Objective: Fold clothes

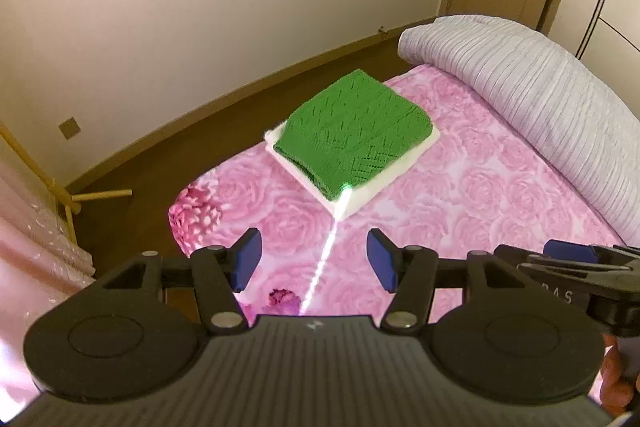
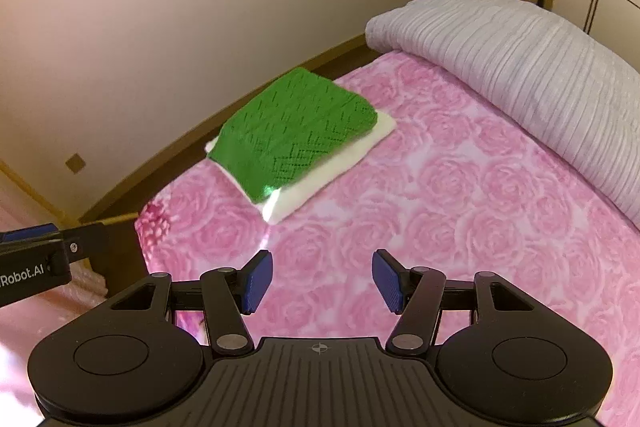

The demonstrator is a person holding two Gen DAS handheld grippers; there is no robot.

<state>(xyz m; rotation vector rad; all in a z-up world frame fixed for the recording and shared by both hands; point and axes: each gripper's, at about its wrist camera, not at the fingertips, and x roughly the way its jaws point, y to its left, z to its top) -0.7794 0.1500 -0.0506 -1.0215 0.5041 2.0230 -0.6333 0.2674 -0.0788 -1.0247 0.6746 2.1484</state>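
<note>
Between the blue pads of the left hand-held gripper [image 1: 314,261]: nothing but pink rose-print bedcover [image 1: 460,203]. Jaws released, standing wide, gripping no cloth.

Right hand-held gripper [image 2: 322,281]: likewise released, jaws wide, only bedcover in the gap. It sits just beside the left one; each shows at the edge of the other's view, so the two are held close together at the near edge of the bed.

Green knitted garment [image 1: 354,133]: folded into a compact block, lying ahead of both grippers and apart from them, with a stretch of bare bedcover between. It rests on top of a white folded item [image 1: 384,183], which shows as a pale border on the near and right sides. Both lie on the bed, toward the side nearest the wall [image 1: 180,19].

Orientation: the stack sits cornerwise to the grippers, one corner pointing back at them. Its long axis appears to run from near-right to far-left in both views, though the fisheye bend makes this uncertain.

Nearer hand: in the left view the stack sits almost dead ahead; in the right view it lies ahead and to the left. Judged from that, the left gripper has the straighter line to it, the right would have to reach across.

Bright streak of light [image 1: 328,247]: runs from the left gripper's gap up to the near corner of the stack.

Grey ribbed duvet [image 2: 520,75]: rolled along the right side of the bed, well apart from the stack.

Status, as a judgement: green piece looks finished; no unfolded clothing is visible.
</note>
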